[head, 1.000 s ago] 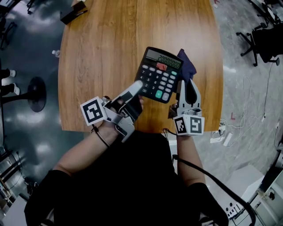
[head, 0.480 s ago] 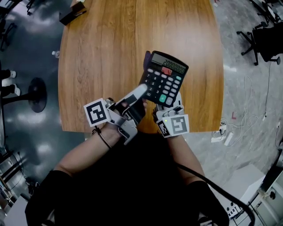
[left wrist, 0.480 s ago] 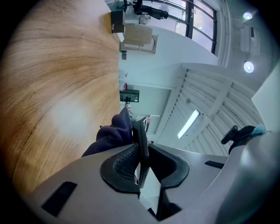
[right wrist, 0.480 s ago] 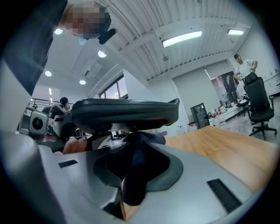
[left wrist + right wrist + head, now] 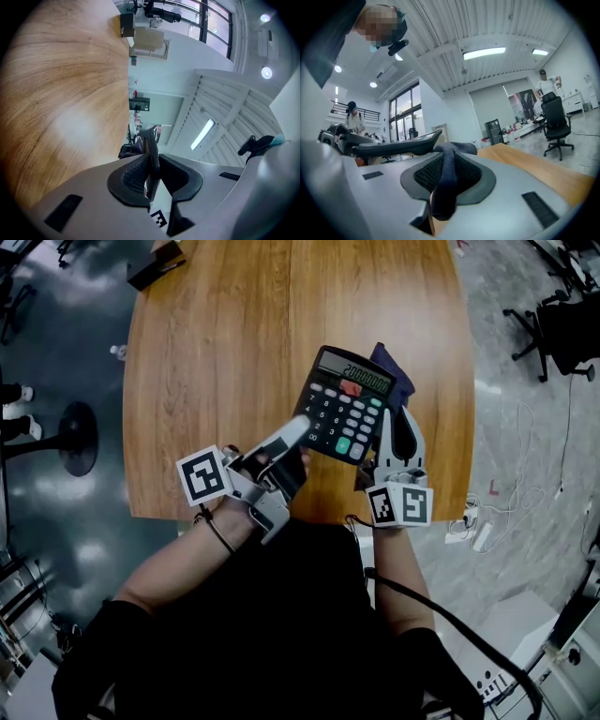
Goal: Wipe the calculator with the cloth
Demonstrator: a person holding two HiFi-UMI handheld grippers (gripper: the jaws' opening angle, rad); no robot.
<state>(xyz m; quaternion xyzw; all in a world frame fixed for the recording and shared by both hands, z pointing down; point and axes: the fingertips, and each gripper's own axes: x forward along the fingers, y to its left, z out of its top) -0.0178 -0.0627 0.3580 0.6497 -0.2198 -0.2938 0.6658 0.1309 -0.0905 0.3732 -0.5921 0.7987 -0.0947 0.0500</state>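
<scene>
The right gripper (image 5: pixel 397 424) has swung back out from under the calculator (image 5: pixel 346 401) and now sits at the calculator's four o'clock. The cloth (image 5: pixel 395 377) has come with it. Half a second ago a bit of the cloth showed at the ten o'clock corner; now the dark blue bundle pokes out behind the two o'clock corner. The calculator itself has barely shifted.

The right gripper's jaws are pinched on the cloth, which is bunched between the pads, with a fold spilling over the top. The left gripper (image 5: pixel 297 427) comes in from seven o'clock and clamps the calculator's lower-left edge. Its own view shows the thin black body edge-on, squeezed between the two pads.

So the calculator is up in the air over the near part of the wooden table (image 5: pixel 216 352). It is tilted, keys and lit display facing up. A small black object (image 5: pixel 155 263) lies at the table's far corner, around eleven o'clock.
</scene>
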